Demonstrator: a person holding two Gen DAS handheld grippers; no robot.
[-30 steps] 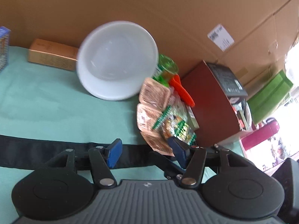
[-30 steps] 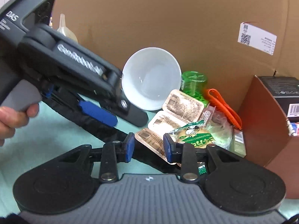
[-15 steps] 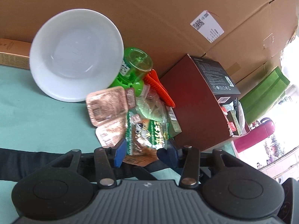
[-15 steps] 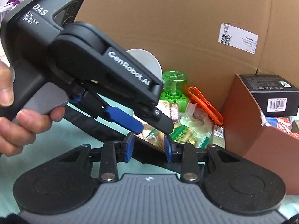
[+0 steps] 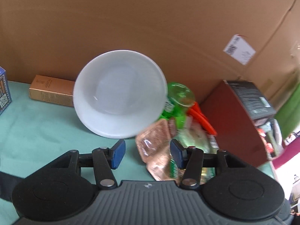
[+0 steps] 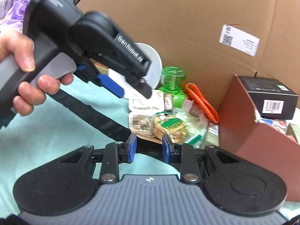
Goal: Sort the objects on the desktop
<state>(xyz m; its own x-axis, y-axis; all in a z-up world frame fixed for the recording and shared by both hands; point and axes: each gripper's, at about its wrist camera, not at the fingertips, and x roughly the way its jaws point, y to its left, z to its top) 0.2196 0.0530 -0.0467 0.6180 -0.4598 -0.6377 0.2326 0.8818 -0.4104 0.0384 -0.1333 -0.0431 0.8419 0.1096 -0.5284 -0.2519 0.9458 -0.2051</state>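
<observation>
A pile of snack packets (image 5: 155, 146) lies on the teal cloth beside a white bowl (image 5: 120, 93) tipped on its side, a green jar (image 5: 178, 97) and orange scissors (image 5: 202, 116). My left gripper (image 5: 147, 152) is open and empty, its right finger by the packets. In the right wrist view the left gripper (image 6: 131, 91) hovers over the packets (image 6: 165, 123) in front of the bowl (image 6: 151, 61). My right gripper (image 6: 149, 147) is open and empty, just short of a green cookie packet (image 6: 170, 125).
A brown box (image 6: 262, 131) with a black carton (image 6: 270, 93) on it stands at the right. A cardboard wall (image 5: 150, 28) closes the back. A gold box (image 5: 50, 91) and a blue box (image 5: 3, 91) lie at the left. A black strap (image 6: 97, 120) crosses the cloth.
My left gripper has opened wider and pulled up and left off the packets; the bowl now fills the middle of its view. The right gripper has barely moved.
</observation>
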